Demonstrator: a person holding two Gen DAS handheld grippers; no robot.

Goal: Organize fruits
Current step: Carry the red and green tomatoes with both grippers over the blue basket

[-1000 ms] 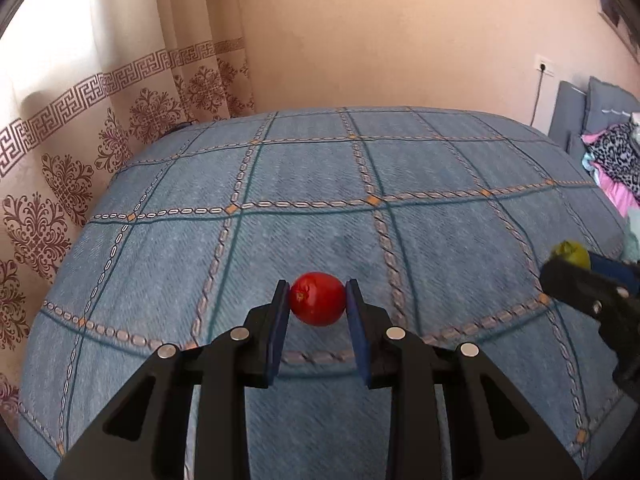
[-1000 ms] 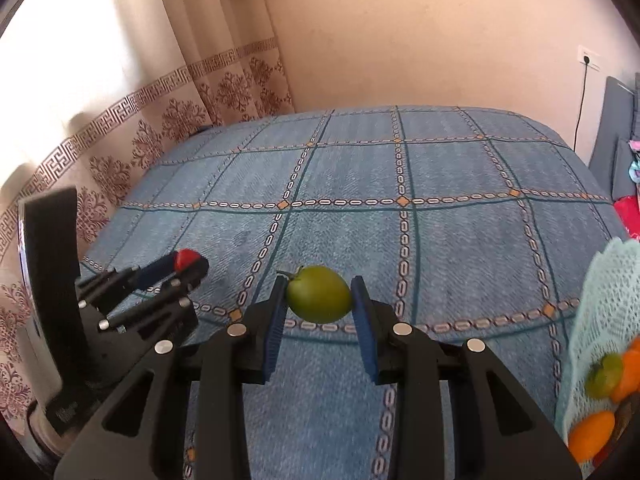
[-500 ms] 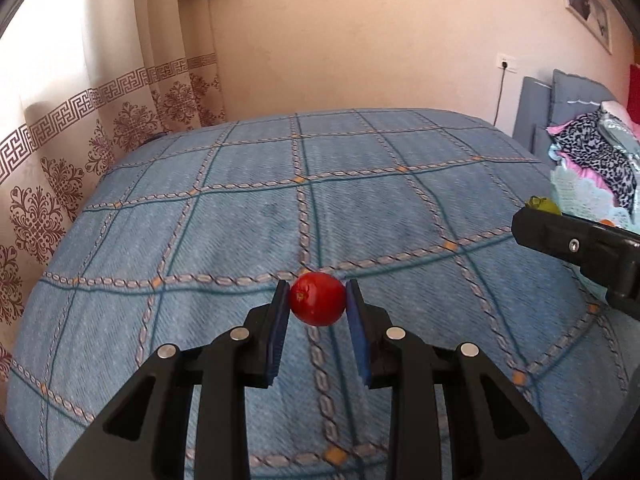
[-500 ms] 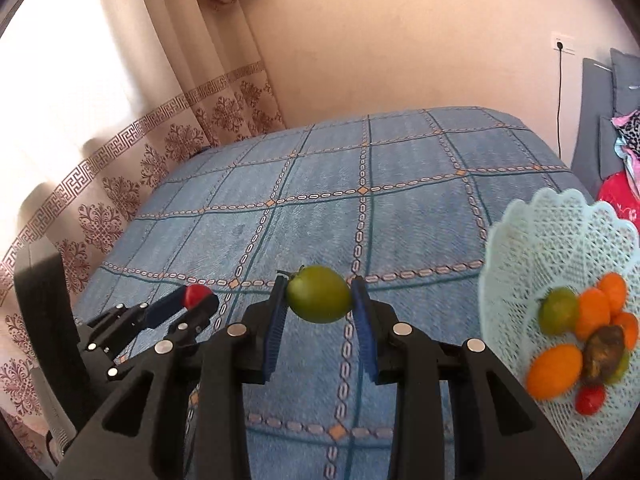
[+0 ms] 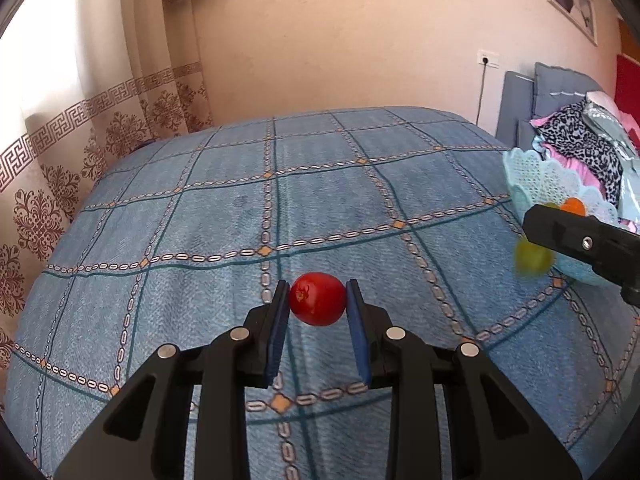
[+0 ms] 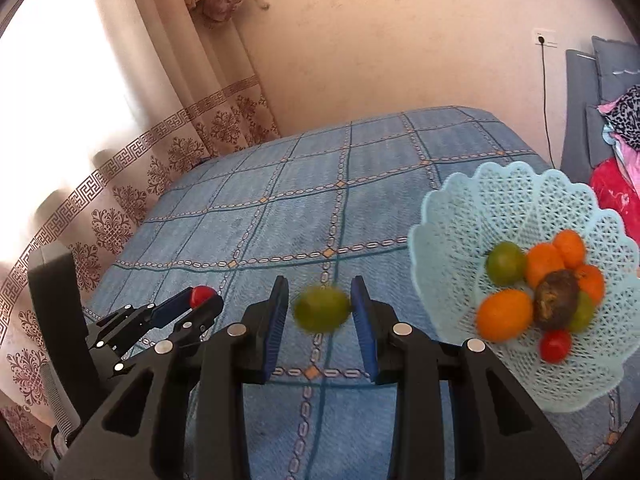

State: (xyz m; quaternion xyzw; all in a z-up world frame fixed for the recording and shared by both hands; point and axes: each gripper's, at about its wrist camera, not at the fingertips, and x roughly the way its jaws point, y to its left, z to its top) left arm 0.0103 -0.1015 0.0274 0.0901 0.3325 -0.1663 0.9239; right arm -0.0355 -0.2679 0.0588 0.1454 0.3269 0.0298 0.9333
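Tomato (image 5: 317, 299) sits clamped between the left tool's (image 5: 318, 308) blue pads, held above the bed's (image 5: 224, 216) near edge, likely waiting its turn. The right tool (image 6: 320, 312) has its jaws apart with a blurred lime (image 6: 321, 309) between them, seemingly touching only the right pad, so I cannot tell whether it is gripped or dropping. The basket (image 6: 480, 200), already holding fruit, sits by the bed's right edge, just right of the lime.
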